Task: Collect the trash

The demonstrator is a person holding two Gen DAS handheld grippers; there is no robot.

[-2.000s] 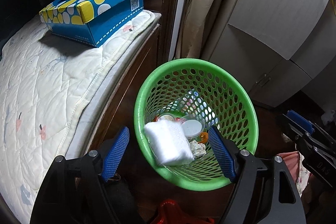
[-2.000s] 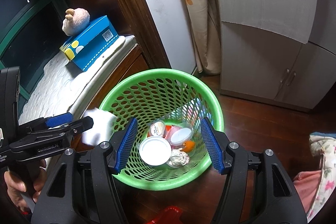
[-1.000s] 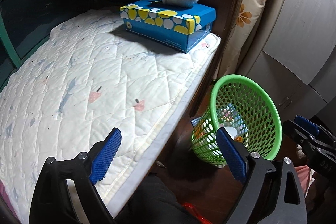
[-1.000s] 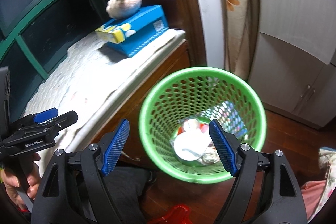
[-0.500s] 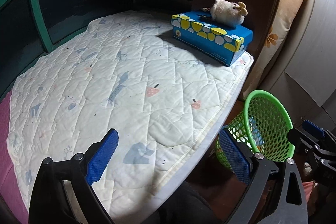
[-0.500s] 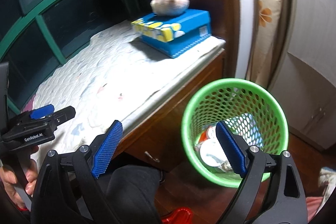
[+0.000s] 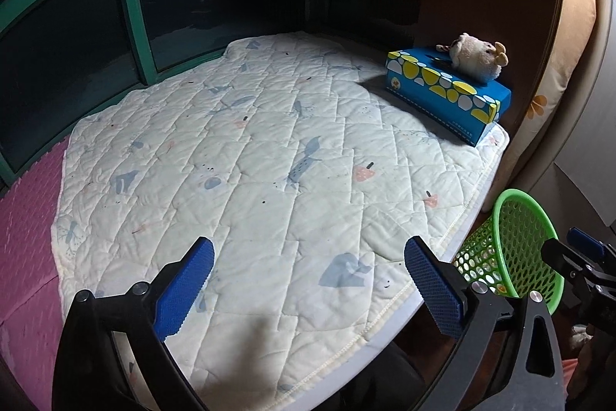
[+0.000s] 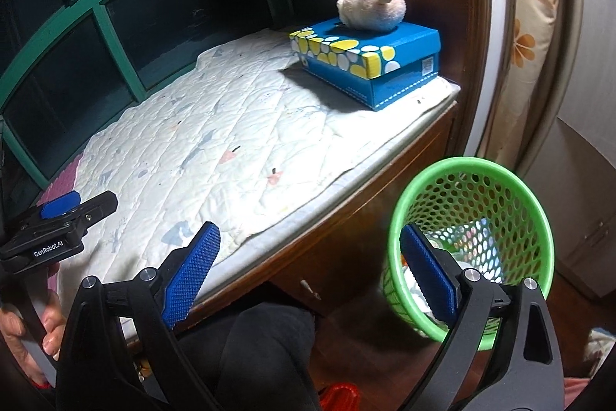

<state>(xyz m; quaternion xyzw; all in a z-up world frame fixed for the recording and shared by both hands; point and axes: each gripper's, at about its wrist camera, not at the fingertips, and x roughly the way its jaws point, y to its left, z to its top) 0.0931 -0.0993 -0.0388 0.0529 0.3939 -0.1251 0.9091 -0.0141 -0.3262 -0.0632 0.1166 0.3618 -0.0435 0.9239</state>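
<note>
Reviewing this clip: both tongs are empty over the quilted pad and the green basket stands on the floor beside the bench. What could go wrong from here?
1. The green basket stands close to the right tongs, whose jaws are opening with nothing between them; a swing could tip it and spill the trash inside.
2. No trash shows on the quilted pad; the left tongs, also empty and opening, might wrongly grab the plush toy or blue box.

Green perforated basket upright on floor beside window seat; trash piled at bottom, partly hidden.
</note>
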